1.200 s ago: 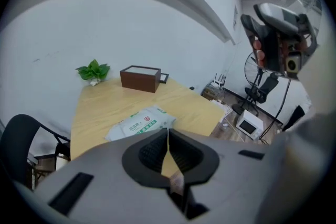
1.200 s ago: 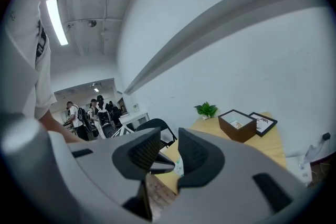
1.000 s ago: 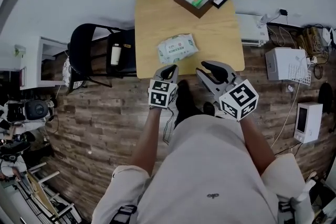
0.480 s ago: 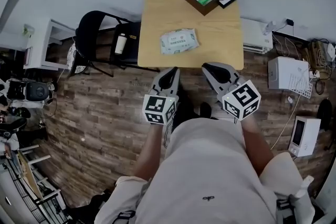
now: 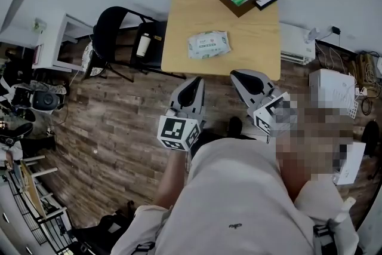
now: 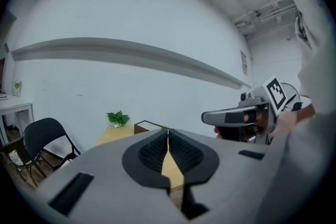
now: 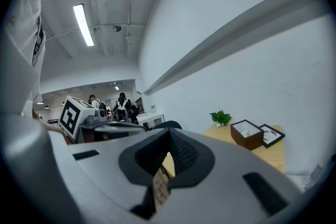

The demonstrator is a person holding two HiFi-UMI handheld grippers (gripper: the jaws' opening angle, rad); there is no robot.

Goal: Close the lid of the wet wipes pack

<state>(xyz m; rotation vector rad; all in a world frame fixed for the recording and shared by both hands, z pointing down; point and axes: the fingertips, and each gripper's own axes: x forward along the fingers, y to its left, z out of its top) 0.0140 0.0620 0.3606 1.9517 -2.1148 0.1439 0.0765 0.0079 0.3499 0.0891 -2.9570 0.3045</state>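
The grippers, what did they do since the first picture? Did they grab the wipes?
No grab. The jaws of the right gripper were apart; they have just been closing and now meet with nothing between them. The left gripper drew back from the edge of the table toward the person, its jaws together all along. The wet wipes pack lies on the table as before, untouched.
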